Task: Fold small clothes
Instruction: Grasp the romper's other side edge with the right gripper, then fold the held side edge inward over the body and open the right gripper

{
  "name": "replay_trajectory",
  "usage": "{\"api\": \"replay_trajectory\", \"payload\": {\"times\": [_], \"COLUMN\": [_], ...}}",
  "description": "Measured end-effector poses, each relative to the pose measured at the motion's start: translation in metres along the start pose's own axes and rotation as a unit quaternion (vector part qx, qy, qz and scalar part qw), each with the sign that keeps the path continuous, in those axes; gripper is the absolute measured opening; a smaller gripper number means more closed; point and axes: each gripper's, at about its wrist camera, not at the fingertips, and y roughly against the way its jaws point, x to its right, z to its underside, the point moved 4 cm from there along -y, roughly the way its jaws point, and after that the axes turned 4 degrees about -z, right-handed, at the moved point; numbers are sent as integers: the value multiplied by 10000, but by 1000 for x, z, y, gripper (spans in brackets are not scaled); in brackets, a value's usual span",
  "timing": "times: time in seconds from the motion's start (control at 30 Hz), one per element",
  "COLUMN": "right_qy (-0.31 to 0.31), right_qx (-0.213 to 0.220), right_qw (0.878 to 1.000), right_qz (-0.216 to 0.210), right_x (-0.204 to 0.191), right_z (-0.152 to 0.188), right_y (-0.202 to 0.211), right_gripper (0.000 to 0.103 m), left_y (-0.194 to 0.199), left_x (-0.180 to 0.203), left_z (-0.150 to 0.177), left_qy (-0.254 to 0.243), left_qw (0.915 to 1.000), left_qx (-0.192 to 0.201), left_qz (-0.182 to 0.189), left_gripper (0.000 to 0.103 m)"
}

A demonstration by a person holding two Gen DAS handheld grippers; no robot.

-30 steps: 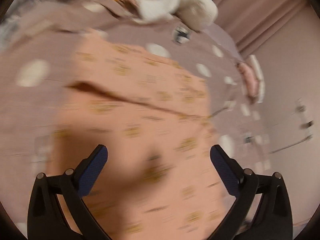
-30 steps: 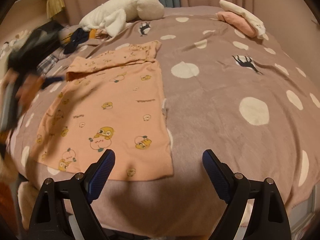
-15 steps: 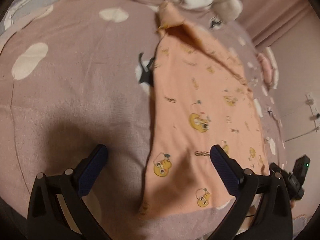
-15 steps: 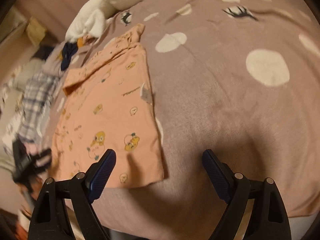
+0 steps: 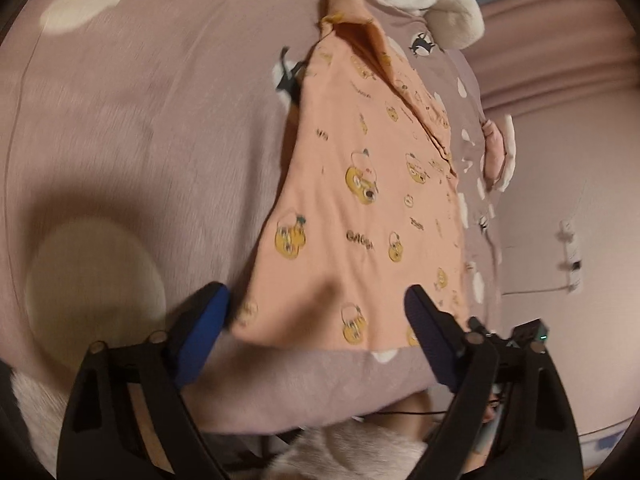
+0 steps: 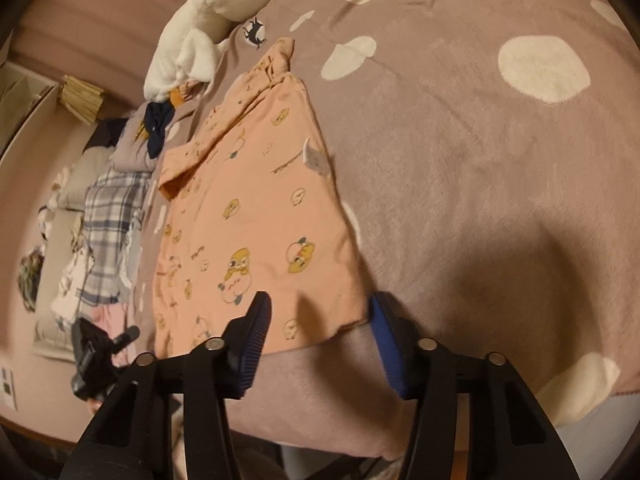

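Starting at the left, the left tool (image 5: pixel 316 312) hangs tilted down over the near hem of the peach printed garment (image 5: pixel 360 200), which lies flat on the dotted mauve bedspread (image 5: pixel 120 120). Its jaws are closing but still wide; the hem's left corner sits between them, close to the left pad, and no pad presses on cloth yet. From this tool the garment runs away toward 12 to 1 o'clock, long axis pointing up the bed to the folded-over collar end near the white plush toy (image 5: pixel 432 4).

Moving right across the hem, the right tool (image 6: pixel 316 320) is over the opposite near corner. In its own view the garment (image 6: pixel 256 216) spreads toward 11 o'clock, and the corner at the right edge of the hem lies between the blue pads, just inside the right one. These jaws are closing too and are clearly narrower than the left pair, yet a gap shows on both sides of the cloth, so nothing is gripped.

Each hand is nearest its own corner, so I judge the coming move to be a two-corner pinch, then a lift of the hem along the long axis toward the collar. Both tools pitch steeply downward; the left one's black body (image 6: pixel 92 360) shows at 8 o'clock in the right view.
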Motion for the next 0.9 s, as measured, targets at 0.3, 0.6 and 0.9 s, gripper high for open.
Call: {"api": "replay_trajectory", "payload": {"times": [0.3, 0.6, 0.9], "right_qy": [153, 280, 511], "right_qx": [-66, 288, 556], "right_qw": [9997, 9986, 9956], "right_qz": [166, -335, -548], "right_x": [-9, -22, -57], "right_z": [1, -16, -65], "right_y": [-9, 7, 14], "right_gripper": [12, 7, 7], "left_y": [0, 13, 43], "left_x": [2, 22, 66], "left_z": [3, -17, -65], "left_qy": [-210, -33, 121], "left_qw": [9946, 9977, 9954], "left_qx": [97, 379, 884], "left_qz": [-1014, -563, 343], "left_gripper": [4, 4, 4]}}
